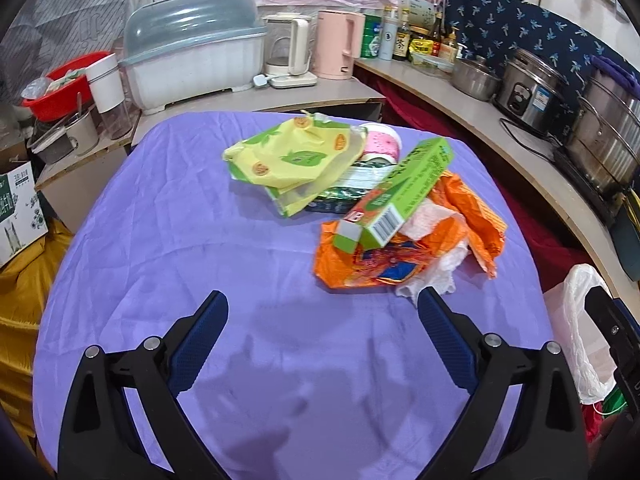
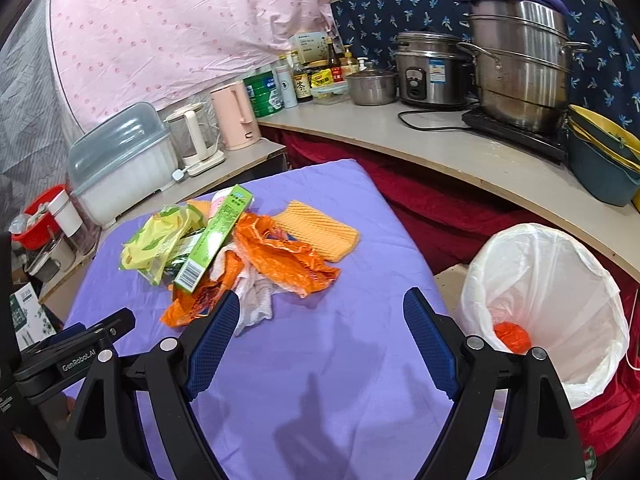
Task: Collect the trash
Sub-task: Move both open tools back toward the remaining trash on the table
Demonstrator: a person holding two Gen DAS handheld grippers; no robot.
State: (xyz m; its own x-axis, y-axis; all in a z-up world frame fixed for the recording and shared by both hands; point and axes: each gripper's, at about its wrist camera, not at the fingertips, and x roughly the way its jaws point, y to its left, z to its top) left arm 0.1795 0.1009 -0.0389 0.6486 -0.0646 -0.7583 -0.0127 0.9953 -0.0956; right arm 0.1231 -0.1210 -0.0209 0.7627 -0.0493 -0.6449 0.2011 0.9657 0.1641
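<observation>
Black hand-held gripper (image 2: 320,308), blue textured pads (image 2: 212,348), silver screws

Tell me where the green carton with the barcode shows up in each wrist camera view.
Left wrist: the green carton sits right of centre, lying on the orange wrapper.
Right wrist: green carton left of centre, atop the trash pile.
Shared landmark: the pink kettle on the counter behind.
</observation>
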